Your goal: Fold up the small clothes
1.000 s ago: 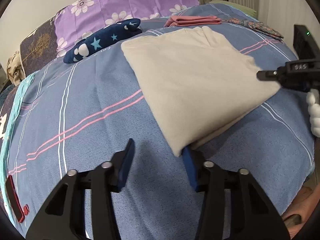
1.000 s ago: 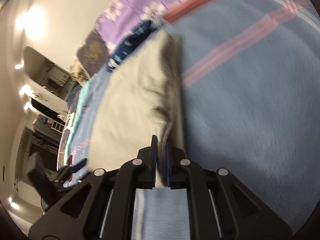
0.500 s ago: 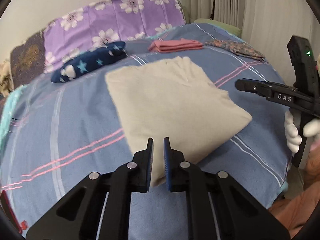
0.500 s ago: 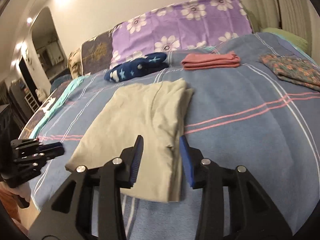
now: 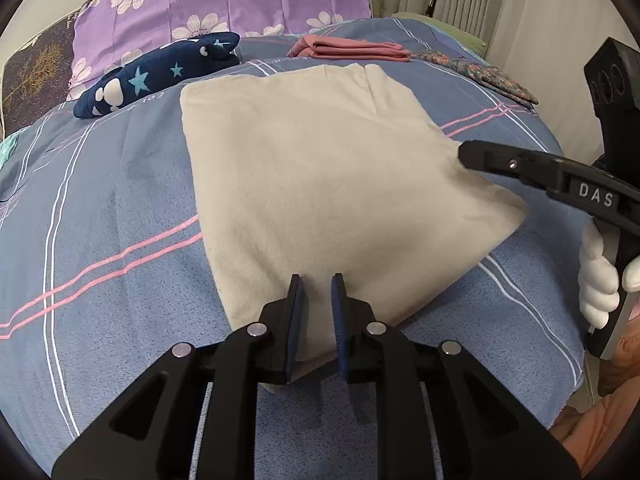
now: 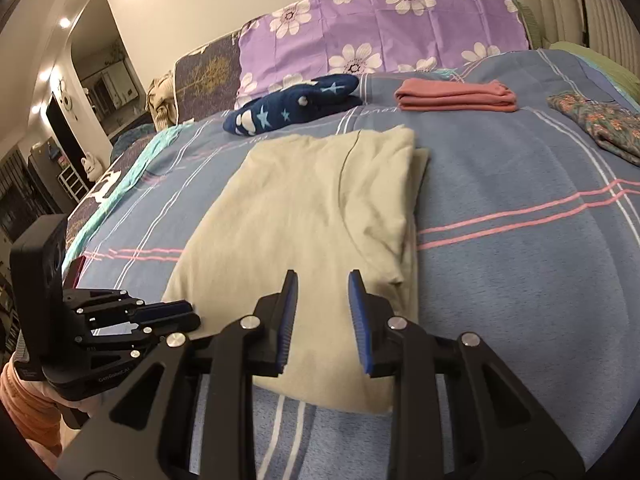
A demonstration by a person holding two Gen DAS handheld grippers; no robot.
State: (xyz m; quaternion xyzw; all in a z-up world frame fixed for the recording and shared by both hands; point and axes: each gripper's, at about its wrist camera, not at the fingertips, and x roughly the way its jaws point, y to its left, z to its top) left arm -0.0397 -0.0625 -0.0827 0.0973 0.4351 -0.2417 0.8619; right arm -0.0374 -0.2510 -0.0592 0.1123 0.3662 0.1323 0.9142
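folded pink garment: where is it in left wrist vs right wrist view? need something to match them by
Left wrist: folded pink cloth garment lies top centre, far on the bed, beyond the folded beige garment.
Right wrist: it lies upper right, again beyond the beige garment.
Shared landmark: the navy star-print plush toy, just left of the pink garment in both views.

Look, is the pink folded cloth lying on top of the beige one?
No, the pink cloth lies apart, farther back on the bed than the beige cloth.
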